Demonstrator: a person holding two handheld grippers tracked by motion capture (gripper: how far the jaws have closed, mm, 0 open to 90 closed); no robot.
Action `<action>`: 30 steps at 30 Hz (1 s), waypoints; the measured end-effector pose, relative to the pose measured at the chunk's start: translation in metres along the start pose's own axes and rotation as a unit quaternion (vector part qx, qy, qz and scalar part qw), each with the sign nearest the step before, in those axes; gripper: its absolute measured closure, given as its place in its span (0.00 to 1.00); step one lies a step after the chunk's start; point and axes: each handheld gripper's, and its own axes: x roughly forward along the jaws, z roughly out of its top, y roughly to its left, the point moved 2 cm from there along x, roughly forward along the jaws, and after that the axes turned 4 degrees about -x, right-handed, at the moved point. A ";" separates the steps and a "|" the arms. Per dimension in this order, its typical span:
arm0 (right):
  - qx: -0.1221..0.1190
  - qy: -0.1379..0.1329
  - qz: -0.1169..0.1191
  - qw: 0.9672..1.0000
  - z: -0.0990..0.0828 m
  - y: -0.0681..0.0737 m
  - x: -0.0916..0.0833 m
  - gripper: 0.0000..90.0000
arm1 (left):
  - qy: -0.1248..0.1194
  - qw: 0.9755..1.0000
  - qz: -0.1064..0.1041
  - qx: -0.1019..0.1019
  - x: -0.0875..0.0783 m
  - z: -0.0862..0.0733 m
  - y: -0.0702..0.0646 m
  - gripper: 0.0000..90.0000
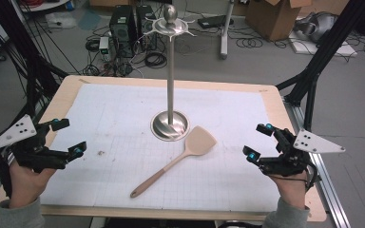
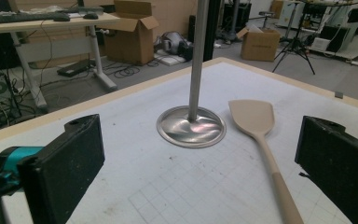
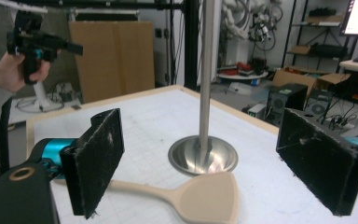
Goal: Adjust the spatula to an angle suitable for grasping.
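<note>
Both the left gripper (image 1: 69,137) and right gripper (image 1: 259,141) are held with jaws wide apart, holding nothing. The spatula (image 1: 180,159) lies flat on the table (image 1: 76,85), blade just beside the base of the metal stand (image 1: 170,124), between the grippers

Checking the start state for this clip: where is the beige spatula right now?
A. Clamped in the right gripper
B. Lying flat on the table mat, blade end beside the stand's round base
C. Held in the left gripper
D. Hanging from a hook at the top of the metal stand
B: the spatula lies flat on the mat, its blade next to the stand's base, while the left gripper and right gripper stand open and apart from it.
</note>
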 end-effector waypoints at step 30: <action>-0.022 0.047 0.042 0.998 -0.006 0.021 0.065 0.38 | 0.007 1.000 0.009 -0.006 -0.003 -0.006 -0.003 0.02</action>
